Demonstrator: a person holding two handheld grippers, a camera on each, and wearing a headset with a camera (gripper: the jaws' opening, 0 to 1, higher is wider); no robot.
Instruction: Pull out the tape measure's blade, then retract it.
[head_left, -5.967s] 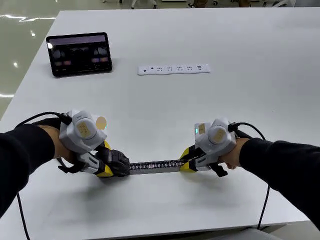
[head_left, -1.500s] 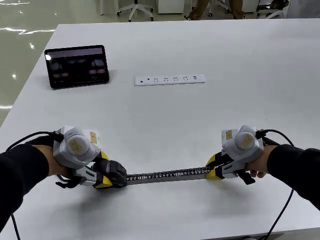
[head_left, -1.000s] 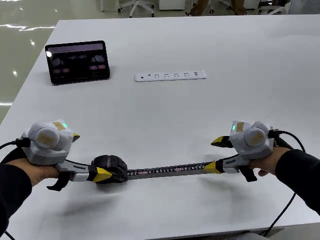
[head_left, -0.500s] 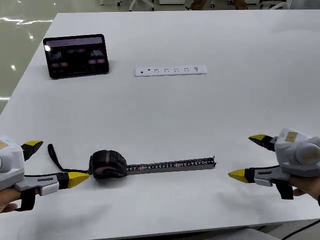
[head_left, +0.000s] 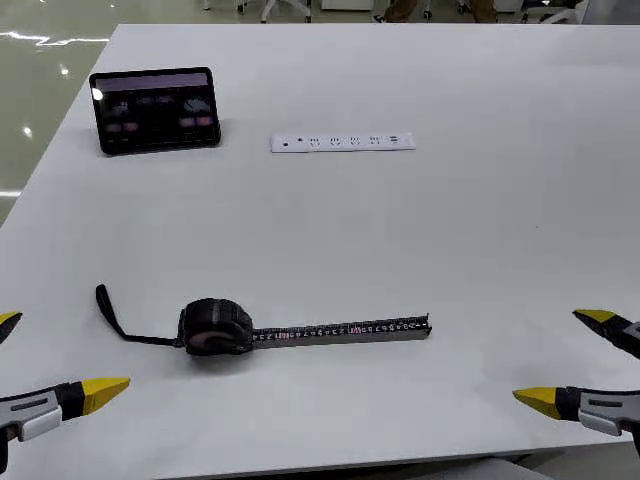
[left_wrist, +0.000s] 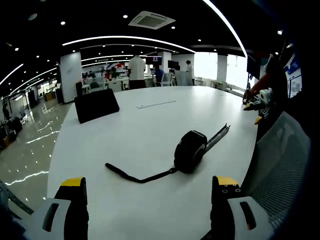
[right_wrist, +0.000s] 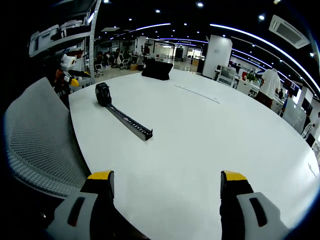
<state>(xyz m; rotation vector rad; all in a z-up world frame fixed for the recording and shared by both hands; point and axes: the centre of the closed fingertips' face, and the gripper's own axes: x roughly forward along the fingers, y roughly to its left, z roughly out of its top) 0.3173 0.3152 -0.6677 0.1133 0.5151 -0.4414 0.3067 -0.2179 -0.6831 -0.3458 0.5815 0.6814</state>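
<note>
Your left tongs (left_wrist: 150, 181) and right tongs (right_wrist: 167, 175) stood open, well apart from the tape measure (head_left: 215, 327); its blade (head_left: 345, 330) lay extended on the desk (head_left: 400, 230).

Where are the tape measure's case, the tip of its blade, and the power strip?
tape measure's case (head_left: 214, 327), head view: centre of the dark round housing.
blade tip (head_left: 425, 324), head view: hooked end of the pulled-out blade.
power strip (head_left: 343, 142), head view: middle of its white top.
</note>
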